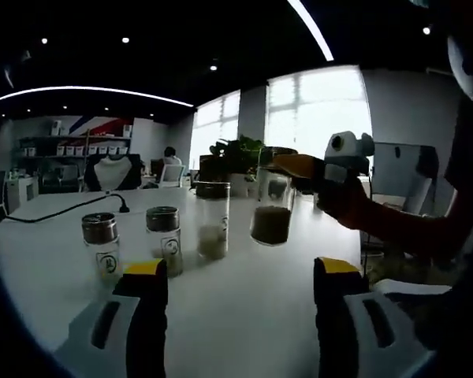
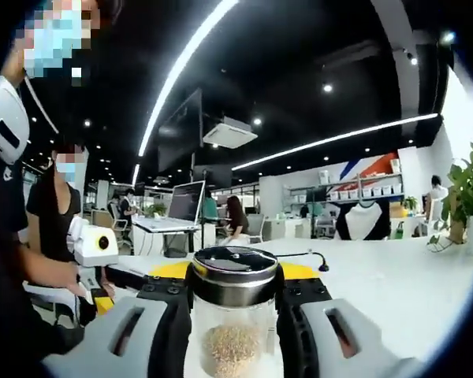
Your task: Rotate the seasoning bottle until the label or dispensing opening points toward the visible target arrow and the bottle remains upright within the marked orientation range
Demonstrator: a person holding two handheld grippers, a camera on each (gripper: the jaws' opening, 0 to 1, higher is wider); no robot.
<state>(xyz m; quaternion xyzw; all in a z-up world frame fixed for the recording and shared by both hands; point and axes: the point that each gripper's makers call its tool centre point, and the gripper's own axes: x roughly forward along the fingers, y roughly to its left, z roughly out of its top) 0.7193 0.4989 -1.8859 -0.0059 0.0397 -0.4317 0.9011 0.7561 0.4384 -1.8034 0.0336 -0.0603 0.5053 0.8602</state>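
Note:
A clear seasoning bottle [image 1: 272,209] with dark granules and a metal lid stands upright over the white table [image 1: 244,307]. My right gripper [image 1: 293,167] comes in from the right and is shut on it just below the lid. In the right gripper view the same bottle [image 2: 232,315] sits between the yellow-tipped jaws of my right gripper [image 2: 235,272], with its steel lid [image 2: 234,268] towards the camera. I cannot tell whether its base touches the table. My left gripper [image 1: 240,272] hovers open in front, with nothing between its fingers.
Three more bottles stand left of the held one: a tall one [image 1: 213,224] and two small labelled shakers [image 1: 165,238] [image 1: 101,246]. A black cable [image 1: 63,209] crosses the far left of the table. A potted plant [image 1: 236,153] stands behind. A person's hand holds the left gripper [image 2: 94,248].

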